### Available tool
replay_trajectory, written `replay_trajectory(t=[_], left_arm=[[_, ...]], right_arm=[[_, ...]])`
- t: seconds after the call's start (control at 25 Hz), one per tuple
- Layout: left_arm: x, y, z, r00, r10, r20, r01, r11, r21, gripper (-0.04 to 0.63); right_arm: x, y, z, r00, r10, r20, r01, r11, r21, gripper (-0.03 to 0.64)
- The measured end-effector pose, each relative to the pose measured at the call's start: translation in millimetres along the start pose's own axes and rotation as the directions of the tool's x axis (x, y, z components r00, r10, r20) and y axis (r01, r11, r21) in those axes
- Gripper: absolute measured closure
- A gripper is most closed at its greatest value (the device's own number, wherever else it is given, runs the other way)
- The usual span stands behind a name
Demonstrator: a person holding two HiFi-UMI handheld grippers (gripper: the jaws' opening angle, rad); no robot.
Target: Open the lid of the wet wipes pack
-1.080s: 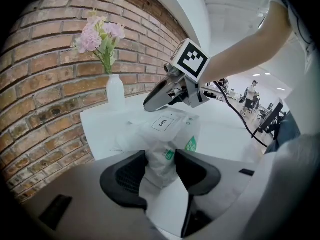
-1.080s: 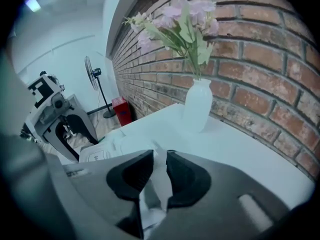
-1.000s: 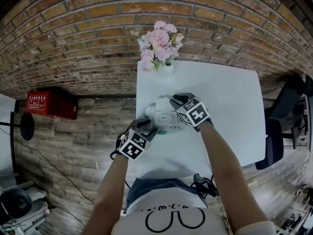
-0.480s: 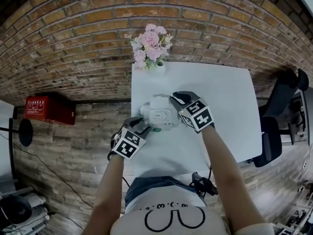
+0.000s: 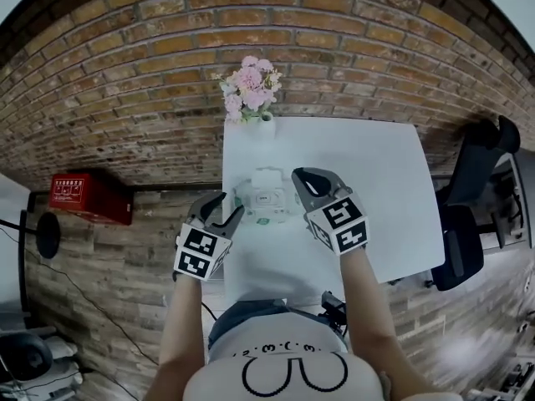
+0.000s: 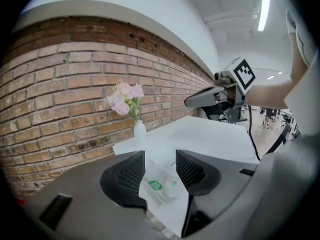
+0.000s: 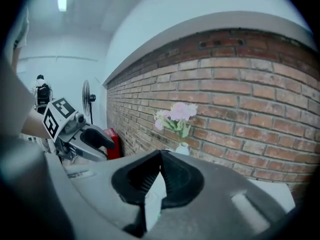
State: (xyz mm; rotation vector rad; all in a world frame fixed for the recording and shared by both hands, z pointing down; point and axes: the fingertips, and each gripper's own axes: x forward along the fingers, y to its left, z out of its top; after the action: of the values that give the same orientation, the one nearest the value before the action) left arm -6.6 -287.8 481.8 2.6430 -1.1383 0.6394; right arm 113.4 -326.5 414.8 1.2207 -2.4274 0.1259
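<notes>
The wet wipes pack lies on the white table, and its white lid flap looks raised at the far end. My left gripper hovers open above the pack's left side, touching nothing. Looking along the left gripper, the pack with its green label shows below, between the spread jaws. My right gripper hangs above the pack's right side, shut and empty. In the right gripper view its jaws meet at the tips. Each gripper view shows the other: the right gripper and the left gripper.
A white vase of pink flowers stands at the table's far edge, against the brick wall. A red box sits on the floor to the left. A dark chair stands beside the table on the right.
Both grippers have risen off the pack and drawn back toward me. The right gripper's jaws have closed on nothing. The pack has stayed on the table.
</notes>
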Motion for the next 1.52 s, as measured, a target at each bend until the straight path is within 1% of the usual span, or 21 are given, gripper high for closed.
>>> replay_trajectory(t=[0.12,0.2,0.24,0.32,0.44,0.52,0.56,0.64,0.68,0.76,1.0,1.16,1.36,1.52], left_arm=[[-19,2,33,0.992,0.052,0.112,-0.054,0.998,0.019,0.407],[-33,5,56,0.979,0.087,0.187,-0.093,0.995,0.023,0.408],[-40,6,68,0.97,0.103,0.218,-0.111,0.993,0.026,0.41],[-54,8,91,0.952,0.134,0.276,-0.149,0.988,0.034,0.413],[-76,13,132,0.915,0.175,0.363,-0.205,0.978,0.046,0.425],[-91,14,156,0.885,0.198,0.423,-0.241,0.969,0.052,0.446],[-100,14,167,0.866,0.212,0.453,-0.261,0.964,0.048,0.48],[-115,17,183,0.829,0.248,0.501,-0.296,0.955,0.018,0.597],[-121,18,188,0.816,0.265,0.515,-0.31,0.951,0.003,0.597],[-128,19,195,0.8,0.288,0.526,-0.331,0.943,-0.013,0.597],[-137,14,206,0.783,0.29,0.55,-0.346,0.938,-0.002,0.597],[-143,7,214,0.771,0.28,0.571,-0.351,0.936,0.014,0.597],[-148,4,221,0.765,0.279,0.58,-0.359,0.933,0.024,0.597],[-147,2,220,0.77,0.279,0.574,-0.356,0.934,0.023,0.597]], right_arm=[[-27,2,20,0.996,-0.042,0.077,0.039,0.998,0.043,0.618],[-42,4,34,0.99,-0.066,0.128,0.055,0.995,0.088,0.617],[-49,5,41,0.986,-0.075,0.149,0.061,0.994,0.094,0.617],[-62,7,55,0.979,-0.087,0.187,0.074,0.994,0.075,0.617],[-85,3,79,0.961,-0.117,0.25,0.107,0.993,0.051,0.617],[-99,0,93,0.948,-0.138,0.288,0.133,0.99,0.036,0.617],[-105,0,99,0.942,-0.147,0.303,0.146,0.989,0.024,0.617],[-114,0,106,0.931,-0.162,0.328,0.171,0.985,0.001,0.617],[-117,1,109,0.926,-0.166,0.339,0.178,0.984,-0.004,0.617],[-121,1,113,0.919,-0.17,0.357,0.184,0.983,-0.005,0.617],[-137,3,132,0.887,-0.183,0.425,0.215,0.976,-0.03,0.618],[-148,-5,137,0.861,-0.232,0.452,0.252,0.968,0.017,0.618],[-151,-8,138,0.858,-0.246,0.451,0.259,0.965,0.033,0.618],[-152,-6,138,0.859,-0.249,0.448,0.273,0.962,0.013,0.617]])
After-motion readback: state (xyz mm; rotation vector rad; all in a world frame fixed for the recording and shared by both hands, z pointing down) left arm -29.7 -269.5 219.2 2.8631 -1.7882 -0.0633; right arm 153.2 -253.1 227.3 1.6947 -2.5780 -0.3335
